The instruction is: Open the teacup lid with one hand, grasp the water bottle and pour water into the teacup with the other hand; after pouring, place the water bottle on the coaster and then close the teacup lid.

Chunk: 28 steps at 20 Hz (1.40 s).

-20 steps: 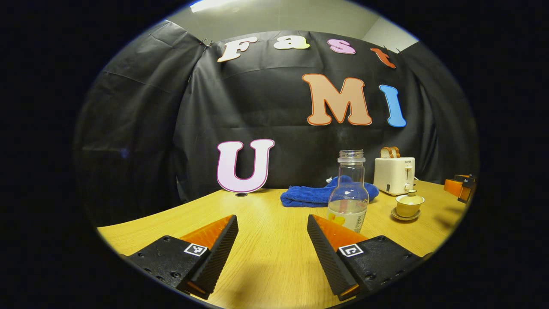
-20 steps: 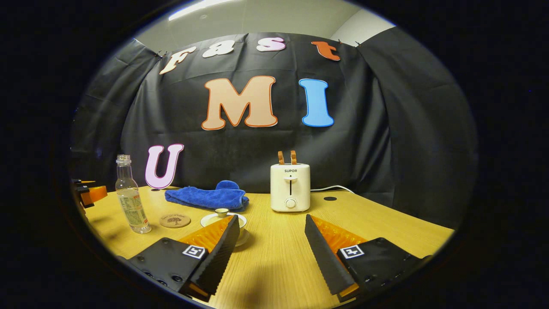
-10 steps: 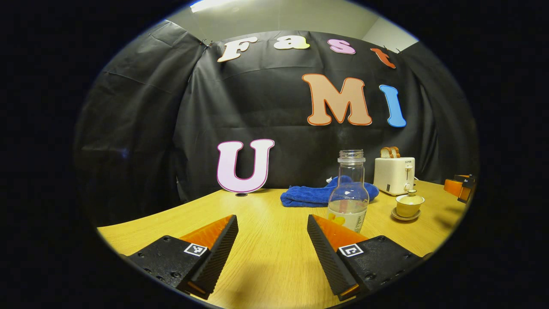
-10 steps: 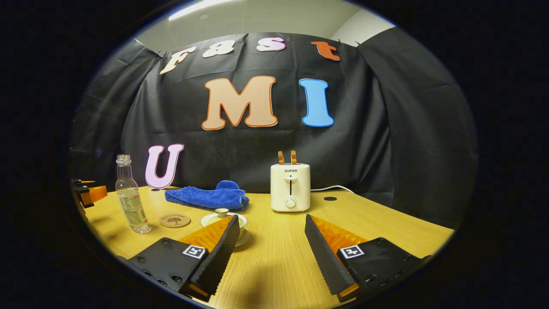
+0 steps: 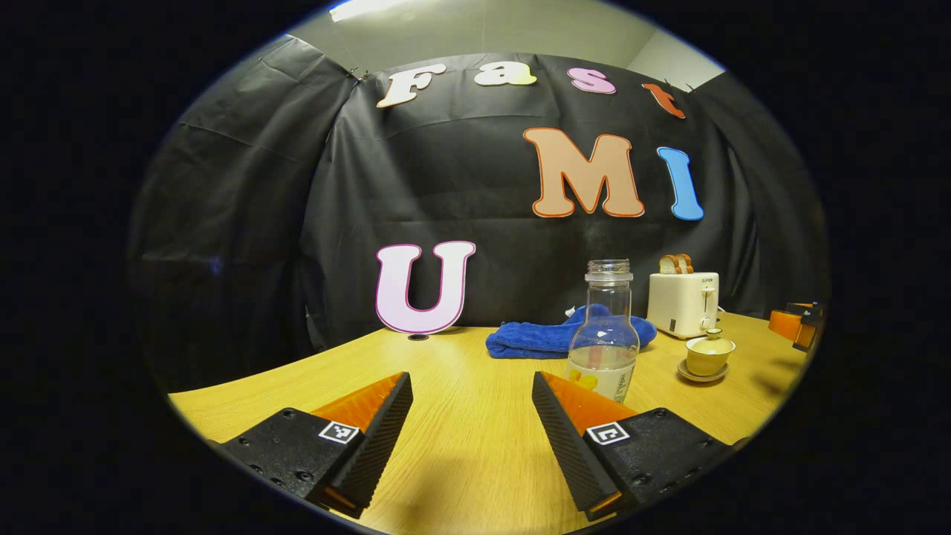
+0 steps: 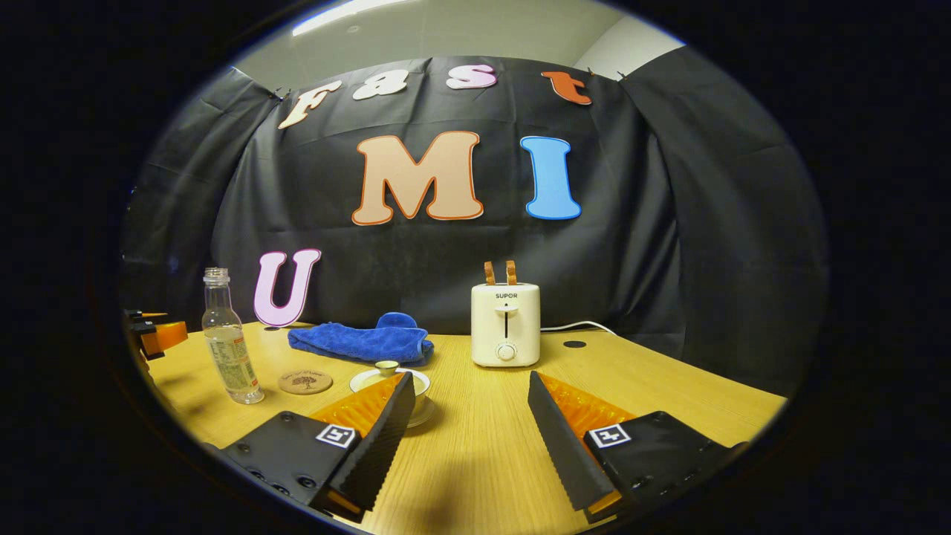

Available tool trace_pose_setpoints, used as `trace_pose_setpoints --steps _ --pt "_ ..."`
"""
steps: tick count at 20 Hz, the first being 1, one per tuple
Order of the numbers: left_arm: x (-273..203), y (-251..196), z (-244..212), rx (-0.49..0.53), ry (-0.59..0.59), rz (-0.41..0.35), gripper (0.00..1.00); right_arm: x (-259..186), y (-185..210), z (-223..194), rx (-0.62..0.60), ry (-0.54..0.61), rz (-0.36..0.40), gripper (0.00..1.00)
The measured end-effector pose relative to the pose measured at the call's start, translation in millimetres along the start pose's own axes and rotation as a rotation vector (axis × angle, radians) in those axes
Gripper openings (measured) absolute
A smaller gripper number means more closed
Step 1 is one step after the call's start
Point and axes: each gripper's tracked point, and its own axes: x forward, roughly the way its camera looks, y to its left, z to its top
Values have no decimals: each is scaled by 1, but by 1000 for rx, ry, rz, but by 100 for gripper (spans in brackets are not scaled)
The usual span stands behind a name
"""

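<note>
Table (image 6: 669, 386): wooden top carrying everything — nothing on it looks touched yet, so we'd say the task hasn't started.
Toaster (image 6: 505, 324): back edge of the table with bread in the slots, well out of the way.
Blue towel (image 6: 362, 342): bunched up along the back edge, beside the toaster.
Water bottle (image 6: 229, 345): upright toward the left edge, cap off, partly full. In the left gripper view it's just ahead of our right finger, so this hand looks set up for the pour.
Coaster (image 6: 305, 382): flat, just beside the bottle — short hop for parking it after.
Teacup (image 5: 709, 356): on its saucer, right of the coaster.
Lid (image 6: 385, 366): on the teacup; its knob peeks over our left finger in the right gripper view.
Left gripper (image 5: 472, 431): fingers spread wide, holding nothing.
Right gripper (image 6: 469, 438): also spread and empty, low over the front edge, near the cup.
</note>
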Motion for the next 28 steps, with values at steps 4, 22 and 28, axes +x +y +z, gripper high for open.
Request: trace_pose_setpoints --steps 4,22,28 --pt "1 -2 1 0 0 -3 95 7 22 -3 3 11 92 94" --pt "1 -1 0 -1 0 -5 95 68 92 -11 8 41 227 99" --pt "1 -2 1 -1 0 -9 95 89 98 -26 -4 131 222 96"
